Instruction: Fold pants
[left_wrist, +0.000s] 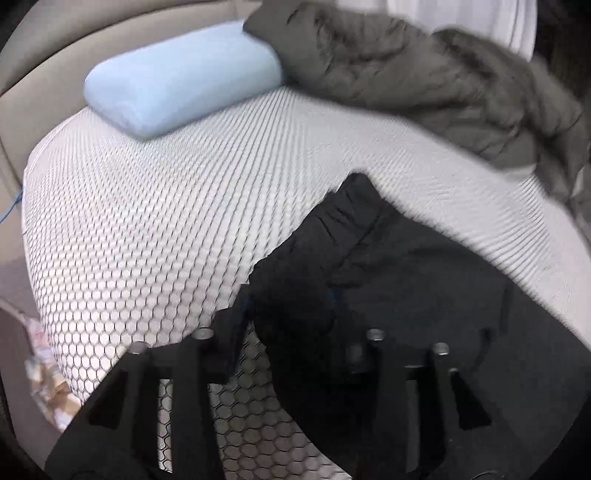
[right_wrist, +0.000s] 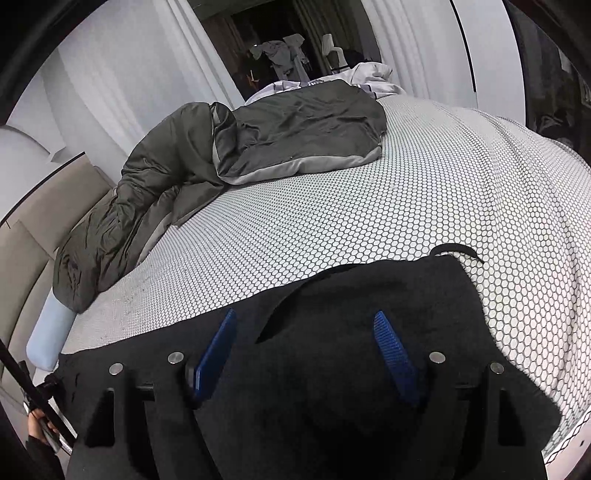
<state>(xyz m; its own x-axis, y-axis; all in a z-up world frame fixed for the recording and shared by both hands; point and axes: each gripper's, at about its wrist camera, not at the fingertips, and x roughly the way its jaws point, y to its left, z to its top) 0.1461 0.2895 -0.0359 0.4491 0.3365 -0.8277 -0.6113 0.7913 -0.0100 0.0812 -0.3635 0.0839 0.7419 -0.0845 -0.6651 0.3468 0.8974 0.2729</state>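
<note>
Both grippers point down at black pants (right_wrist: 369, 295) on a honeycomb mattress (right_wrist: 443, 184) — grey quilt (right_wrist: 277, 129) and blue pillow (left_wrist: 177, 77) lie well beyond. Right gripper (right_wrist: 306, 350) hangs wide open over the cloth. Left gripper (left_wrist: 291, 321) sits half-closed with a fold between its fingers — grip unclear.

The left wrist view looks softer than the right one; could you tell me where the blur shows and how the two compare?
Left wrist view: motion smear on the grey duvet and black pants, mattress cover sharper. Right wrist view: crisp throughout, strong fisheye bending at the edges.
</note>
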